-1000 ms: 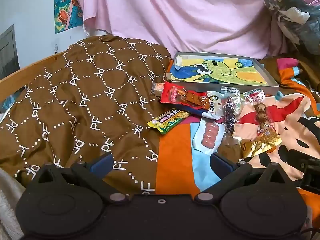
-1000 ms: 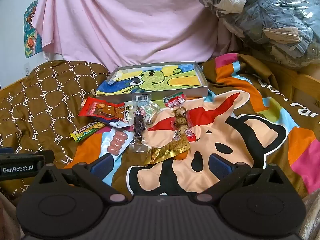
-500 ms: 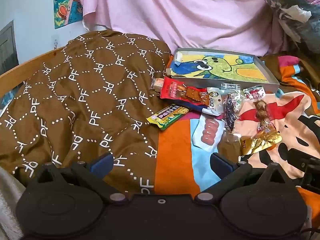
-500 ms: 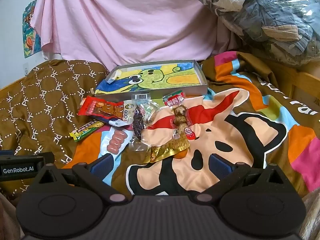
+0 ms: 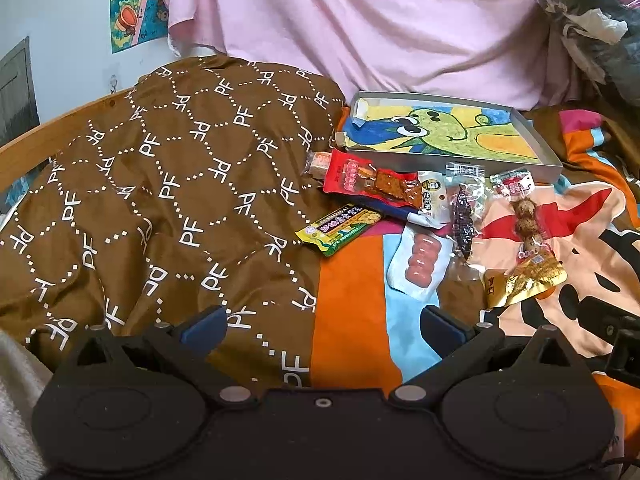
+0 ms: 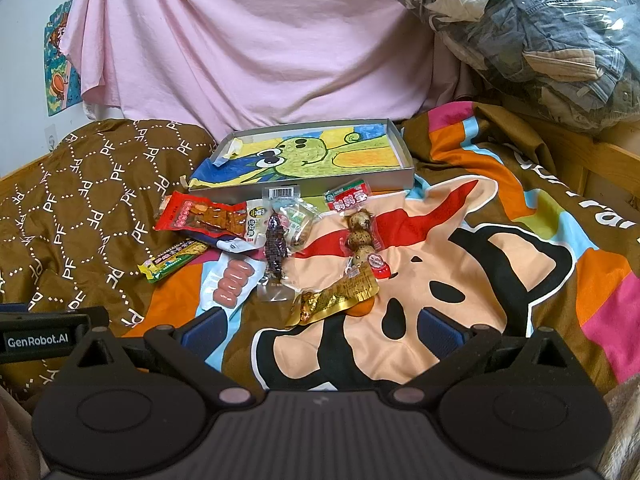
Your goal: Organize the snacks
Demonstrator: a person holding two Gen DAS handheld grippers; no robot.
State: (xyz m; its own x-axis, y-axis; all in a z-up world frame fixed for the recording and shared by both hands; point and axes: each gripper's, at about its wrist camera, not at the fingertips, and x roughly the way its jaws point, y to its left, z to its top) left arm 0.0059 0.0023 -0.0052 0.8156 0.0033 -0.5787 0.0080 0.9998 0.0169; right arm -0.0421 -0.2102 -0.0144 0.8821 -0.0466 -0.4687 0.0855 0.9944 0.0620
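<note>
Both jaws wide open, empty. Pre-grasp: snacks lie loose on bed. Next: right gripper (image 6: 320,330) takes gold packet (image 6: 334,298) at 12 o'clock, into tray (image 6: 402,146).

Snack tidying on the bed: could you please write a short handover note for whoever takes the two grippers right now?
Left gripper: open, empty, above the blanket.
Right gripper: open, empty, just short of the gold packet.
The red packet, green bar, sausage pack, dark strip and egg skewer pack lie loose in front of the box.
Done: nothing is in the box yet.
Left: move every snack in.
</note>
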